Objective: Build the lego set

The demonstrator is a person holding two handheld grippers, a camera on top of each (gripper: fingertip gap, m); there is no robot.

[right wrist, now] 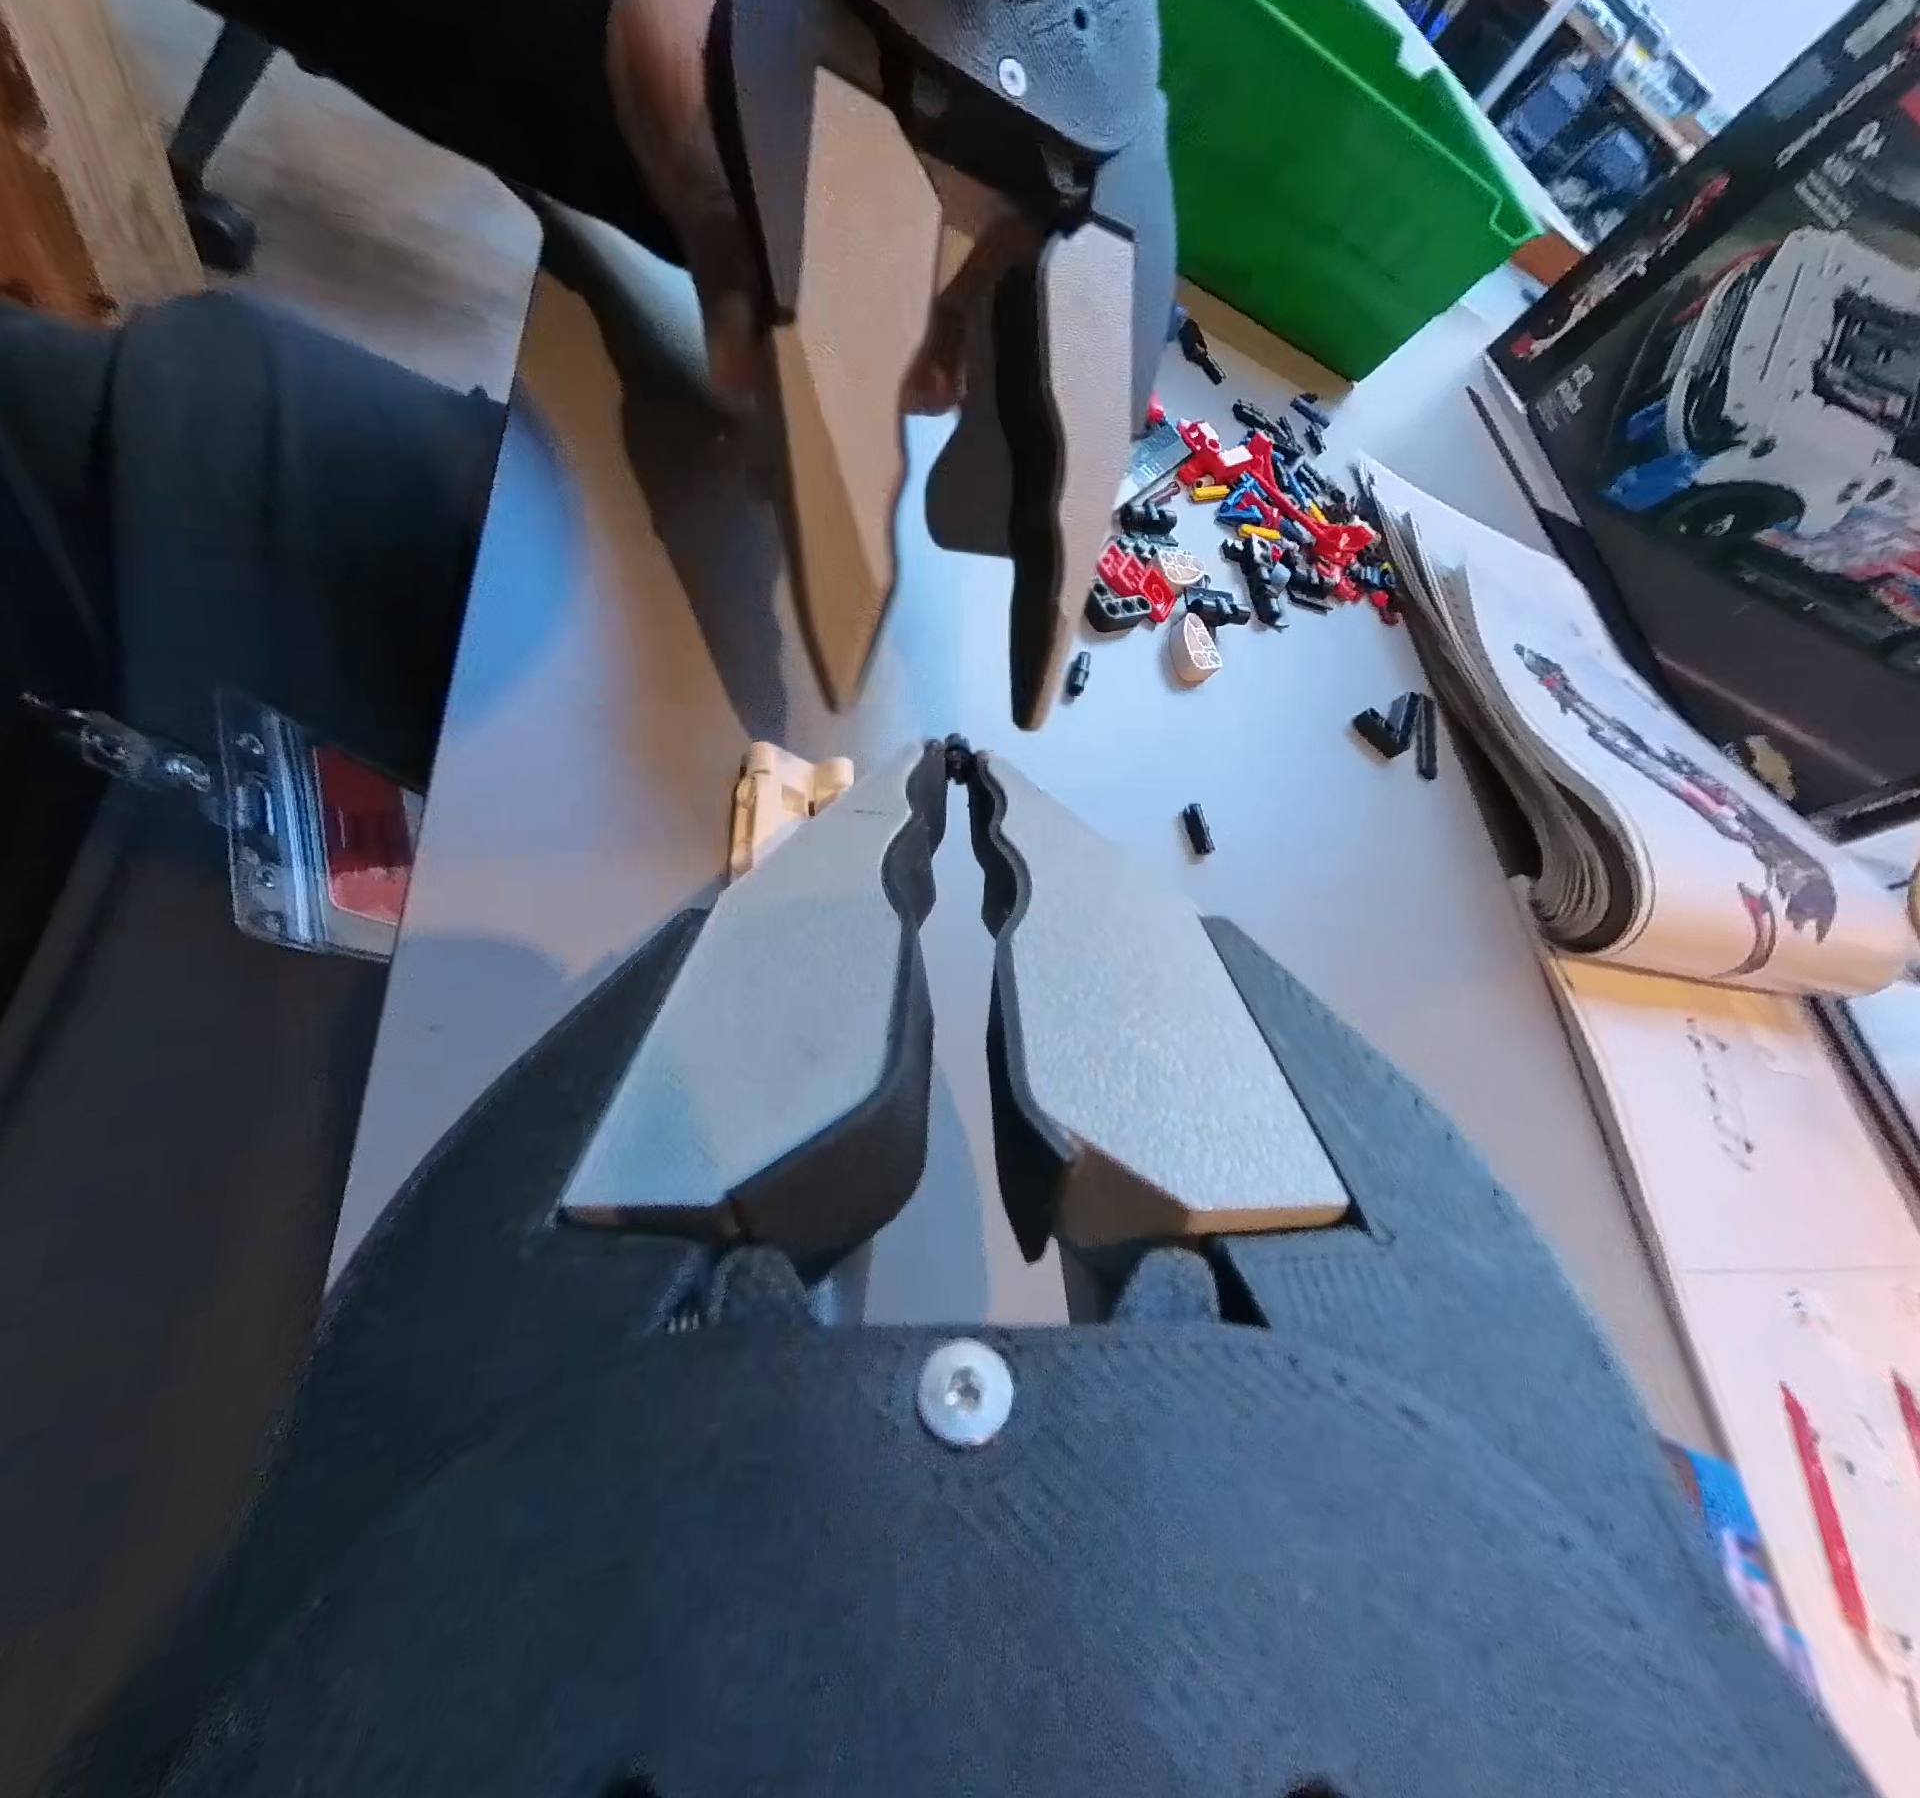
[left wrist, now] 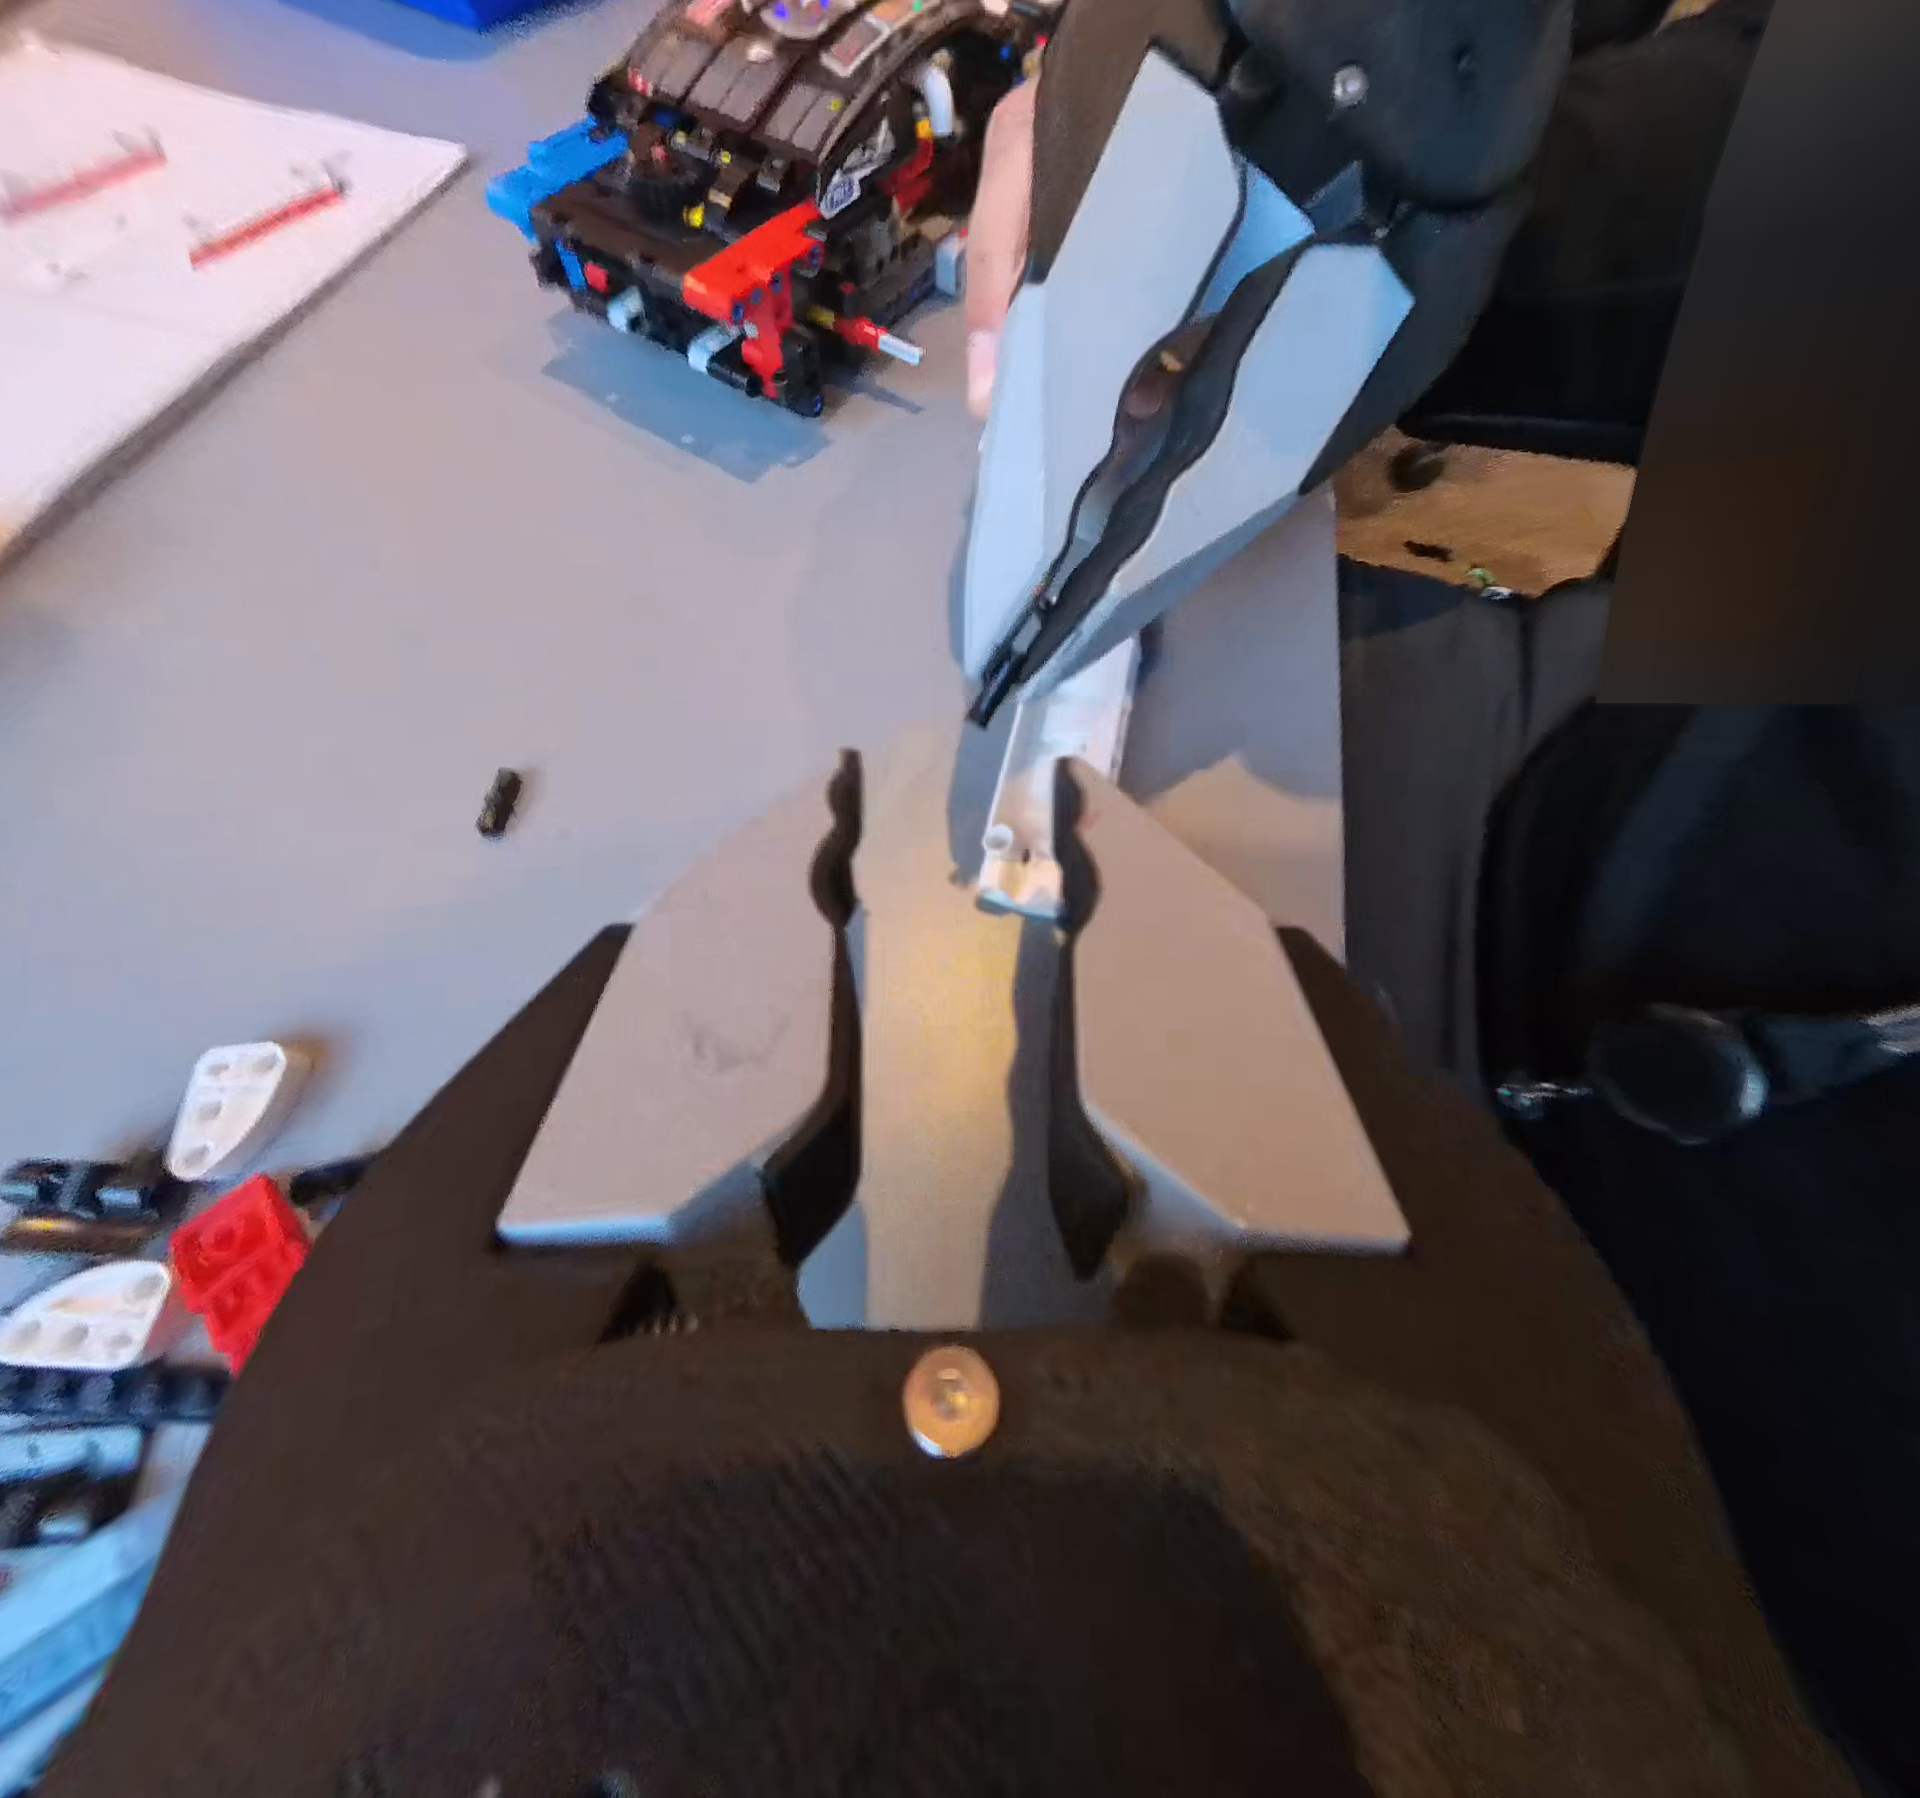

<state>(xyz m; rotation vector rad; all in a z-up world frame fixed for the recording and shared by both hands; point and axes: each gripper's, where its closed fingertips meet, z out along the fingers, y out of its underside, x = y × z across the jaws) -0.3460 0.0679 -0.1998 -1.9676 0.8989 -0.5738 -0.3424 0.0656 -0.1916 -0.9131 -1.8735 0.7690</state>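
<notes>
A white long Lego beam (left wrist: 1029, 839) lies on the grey table (left wrist: 520, 605) near its right edge. My left gripper (left wrist: 958, 782) is open, and the beam's near end rests by its right finger. My right gripper (right wrist: 951, 761) is shut on a small black pin, whose shape I cannot make out. In the left wrist view the right gripper (left wrist: 987, 699) slants down from the upper right with its tips just above the beam. In the right wrist view the beam (right wrist: 779, 792) shows beside its left finger and the open left gripper (right wrist: 932, 709) hangs opposite.
A partly built black, red and blue Lego car (left wrist: 769, 169) stands farther back. A loose black pin (left wrist: 499, 803) lies left of my grippers. Loose pieces (right wrist: 1247, 533) are piled by a green bin (right wrist: 1330, 138). An open instruction booklet (right wrist: 1662, 813) and the set's box (right wrist: 1766, 398) lie alongside.
</notes>
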